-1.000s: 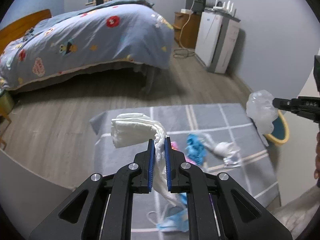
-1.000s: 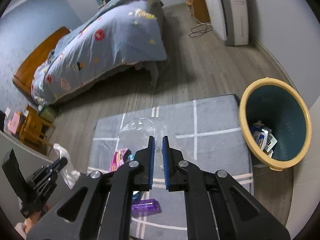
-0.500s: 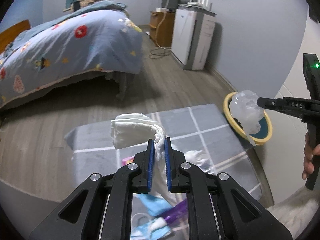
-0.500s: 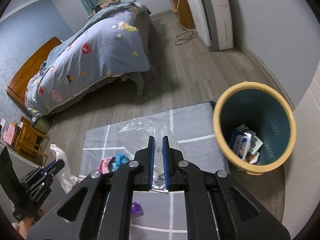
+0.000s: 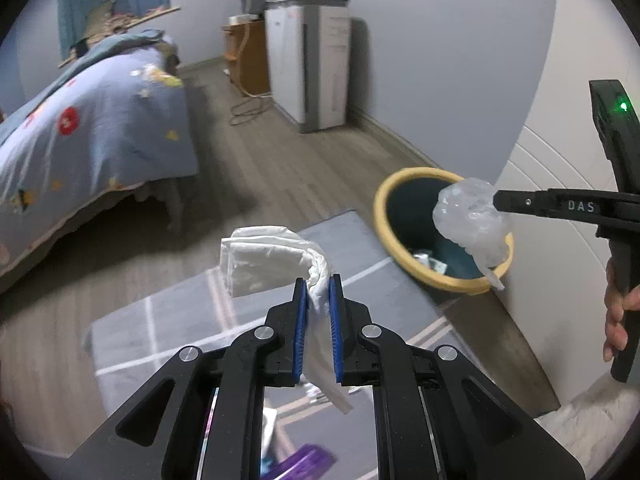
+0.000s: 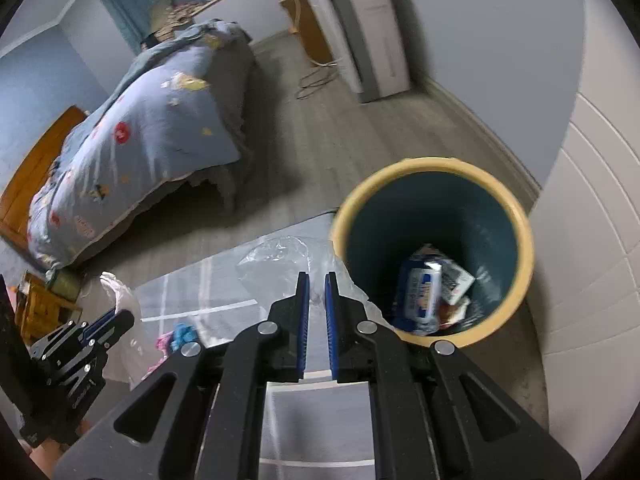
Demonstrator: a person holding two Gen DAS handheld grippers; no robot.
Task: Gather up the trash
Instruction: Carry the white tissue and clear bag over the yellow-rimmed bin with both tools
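White tissue wad [image 5: 272, 258]: pinched betw. blue pads of left gripper [image 5: 318, 292], held in air over grey rug [image 5: 180, 312]. Clear plastic wrap [image 6: 280, 258]: clamped in right gripper [image 6: 316, 286], jaws nearly together, just beside bin rim. Bin [image 6: 516, 216], yellow rim/teal inside, holds can + wrappers, stands at rug corner nr white wall. More litter on rug. Bed [image 6: 152, 140] beyond.
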